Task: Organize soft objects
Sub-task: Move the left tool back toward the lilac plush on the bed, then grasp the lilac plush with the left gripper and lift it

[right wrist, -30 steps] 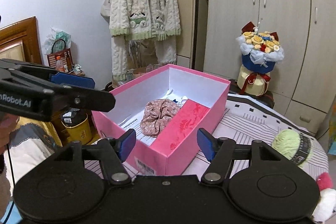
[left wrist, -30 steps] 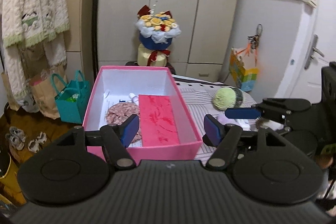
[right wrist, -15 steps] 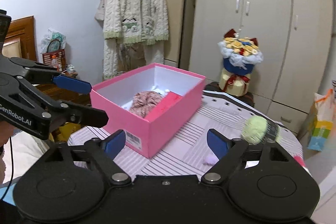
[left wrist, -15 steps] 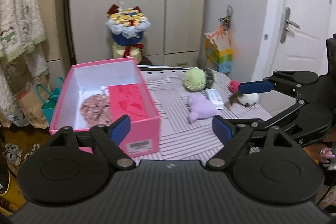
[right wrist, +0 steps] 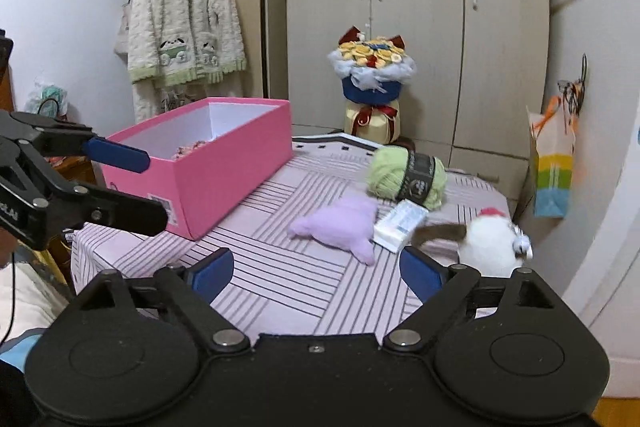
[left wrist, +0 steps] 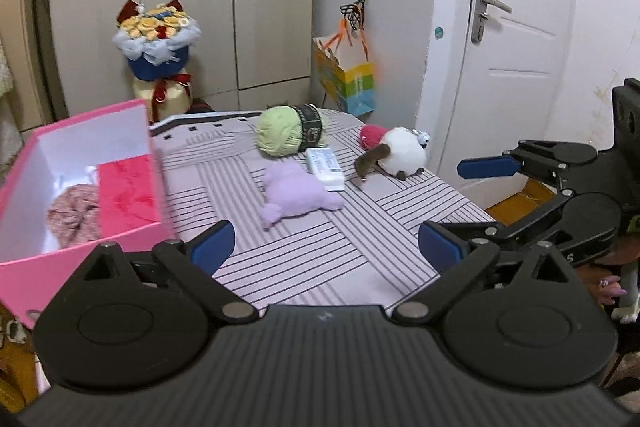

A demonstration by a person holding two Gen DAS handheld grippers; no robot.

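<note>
I see both my left gripper (left wrist: 326, 247) and right gripper (right wrist: 316, 269) opening, fingers apart over the desk (left wrist: 320, 259), nothing between them

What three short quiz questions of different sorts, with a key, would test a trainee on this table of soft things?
1. True or false: the lilac plush lies inside the pink box.
2. Which thing touches the green yarn ball? A) the pink box B) the white packet C) the flower bouquet
3. Fill in: the left claw holds ____.

Key: 1 false, it lies on the striped tablecloth. 2 B. 3 nothing; its jaws are opening over bare cloth.
</note>
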